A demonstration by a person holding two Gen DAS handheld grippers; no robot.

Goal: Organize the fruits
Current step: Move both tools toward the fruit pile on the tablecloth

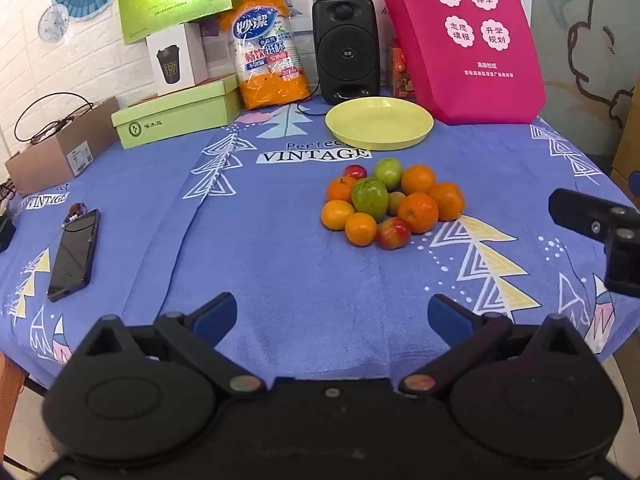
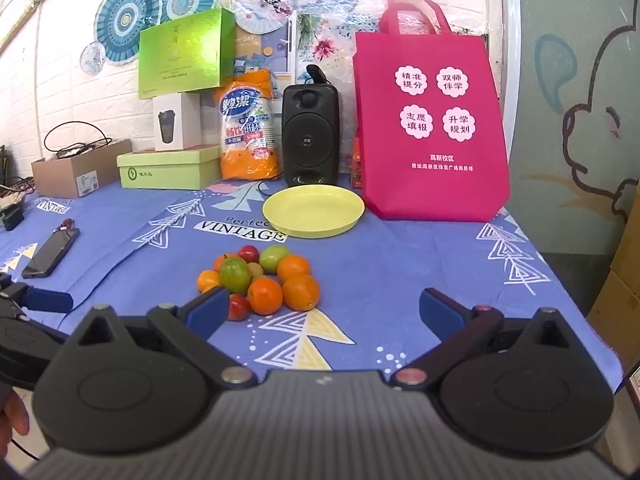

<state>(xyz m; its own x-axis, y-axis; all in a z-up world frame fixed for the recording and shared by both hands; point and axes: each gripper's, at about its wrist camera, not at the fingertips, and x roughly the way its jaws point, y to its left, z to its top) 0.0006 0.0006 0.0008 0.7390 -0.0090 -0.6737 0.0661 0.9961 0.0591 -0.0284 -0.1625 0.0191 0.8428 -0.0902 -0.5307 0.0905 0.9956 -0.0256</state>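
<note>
A pile of several oranges [image 1: 418, 212], green fruits [image 1: 370, 198] and small red ones [image 1: 394, 233] lies on the blue tablecloth. An empty yellow-green plate [image 1: 380, 120] sits just behind the pile. My left gripper [image 1: 332, 314] hovers open near the table's front edge, short of the pile and a little left of it, with nothing between its blue pads. In the right wrist view my right gripper [image 2: 324, 307] is also open and empty. The fruit pile [image 2: 265, 295] sits just ahead of its left pad, and the plate [image 2: 314, 210] lies beyond.
A black phone [image 1: 74, 254] lies at the left. Along the back stand a black speaker [image 1: 346, 48], a pink bag [image 1: 464, 40], an orange pack of paper cups [image 1: 266, 52], green boxes [image 1: 176, 116] and a cardboard box [image 1: 64, 148]. The table edge curves away at the right.
</note>
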